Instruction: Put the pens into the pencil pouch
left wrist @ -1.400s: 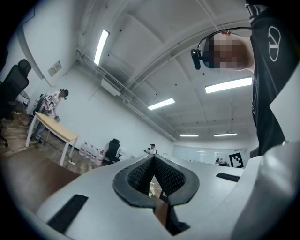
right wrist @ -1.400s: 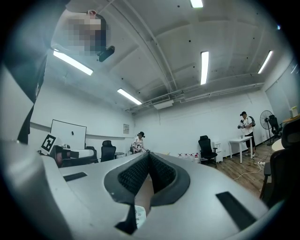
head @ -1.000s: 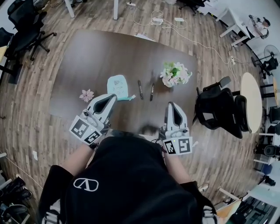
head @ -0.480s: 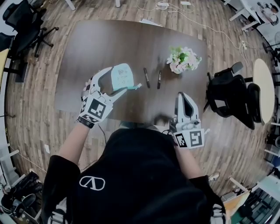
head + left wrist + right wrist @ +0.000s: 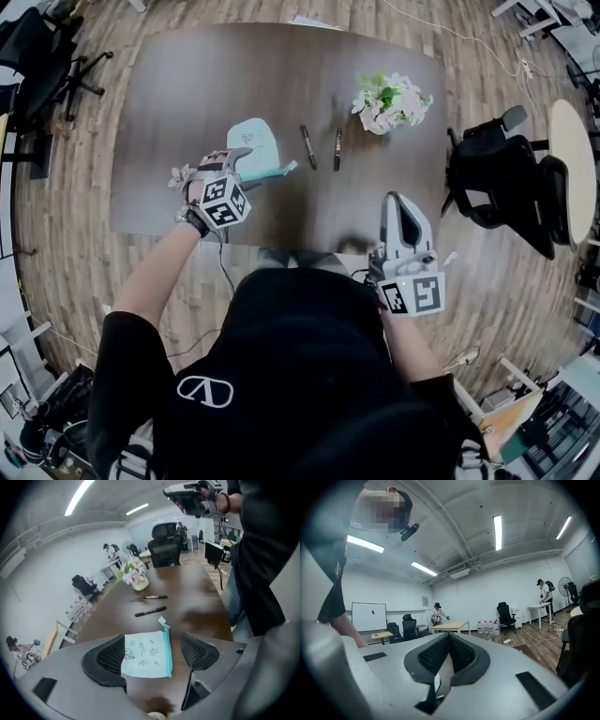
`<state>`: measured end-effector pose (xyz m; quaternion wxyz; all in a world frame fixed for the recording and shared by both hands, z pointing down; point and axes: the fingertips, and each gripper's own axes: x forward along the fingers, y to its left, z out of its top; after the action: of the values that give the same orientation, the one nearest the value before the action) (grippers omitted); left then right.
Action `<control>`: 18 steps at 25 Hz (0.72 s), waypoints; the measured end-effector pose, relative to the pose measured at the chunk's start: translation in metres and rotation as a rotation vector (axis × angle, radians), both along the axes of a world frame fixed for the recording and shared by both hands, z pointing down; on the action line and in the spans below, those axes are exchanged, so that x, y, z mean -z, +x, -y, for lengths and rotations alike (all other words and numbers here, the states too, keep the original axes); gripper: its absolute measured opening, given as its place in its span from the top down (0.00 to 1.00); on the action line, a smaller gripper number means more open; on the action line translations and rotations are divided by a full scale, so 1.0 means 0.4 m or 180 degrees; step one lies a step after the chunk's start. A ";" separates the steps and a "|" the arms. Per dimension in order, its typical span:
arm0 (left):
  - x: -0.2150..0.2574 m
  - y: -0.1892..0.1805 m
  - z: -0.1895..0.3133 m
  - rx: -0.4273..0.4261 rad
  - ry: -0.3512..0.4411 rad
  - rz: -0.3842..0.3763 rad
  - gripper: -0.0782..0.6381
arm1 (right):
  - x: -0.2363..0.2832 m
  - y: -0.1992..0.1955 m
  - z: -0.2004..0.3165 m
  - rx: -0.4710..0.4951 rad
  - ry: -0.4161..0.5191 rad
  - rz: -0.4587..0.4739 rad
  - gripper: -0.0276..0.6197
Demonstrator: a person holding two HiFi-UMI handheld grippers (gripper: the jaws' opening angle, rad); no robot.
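Dark wooden table (image 5: 187,84), light-blue pouch (image 5: 253,141), two black pens (image 5: 307,147), flower bouquet (image 5: 389,98), pink flower (image 5: 176,175)

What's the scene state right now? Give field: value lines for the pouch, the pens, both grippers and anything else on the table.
pouch: light blue fabric pencil pouch, flat on the dark wooden table
pens: two black pens, side by side on the table between pouch and flowers, outside the pouch
left gripper: open, jaws have just been opening; pouch framed between them, pads not on it
right gripper: shut, empty, away from the pens
other: pot of white and pink flowers; small pink flower beside the left gripper
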<state>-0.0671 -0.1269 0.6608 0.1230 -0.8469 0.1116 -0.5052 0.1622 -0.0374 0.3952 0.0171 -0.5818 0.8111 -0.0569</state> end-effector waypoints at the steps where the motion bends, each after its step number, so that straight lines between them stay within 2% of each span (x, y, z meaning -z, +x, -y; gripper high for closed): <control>1: -0.039 -0.004 0.001 -0.0015 -0.0084 0.0087 0.38 | -0.005 0.006 -0.002 -0.0014 -0.0015 -0.0005 0.96; 4: -0.134 -0.021 0.001 -0.0061 -0.0268 0.0337 0.38 | -0.023 0.016 -0.009 -0.0025 -0.0072 -0.0022 0.96; 9: -0.232 -0.036 0.016 -0.0103 -0.0422 0.0641 0.40 | -0.033 0.029 -0.018 -0.0040 -0.0123 -0.0047 0.96; 18: -0.324 -0.054 0.009 -0.0147 -0.0725 0.0903 0.48 | -0.037 0.033 -0.028 -0.0066 -0.0168 -0.0084 0.96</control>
<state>-0.0889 -0.1304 0.7905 0.0524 -0.7779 0.0158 -0.6260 0.1753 -0.0262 0.4100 -0.0084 -0.5912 0.8034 -0.0703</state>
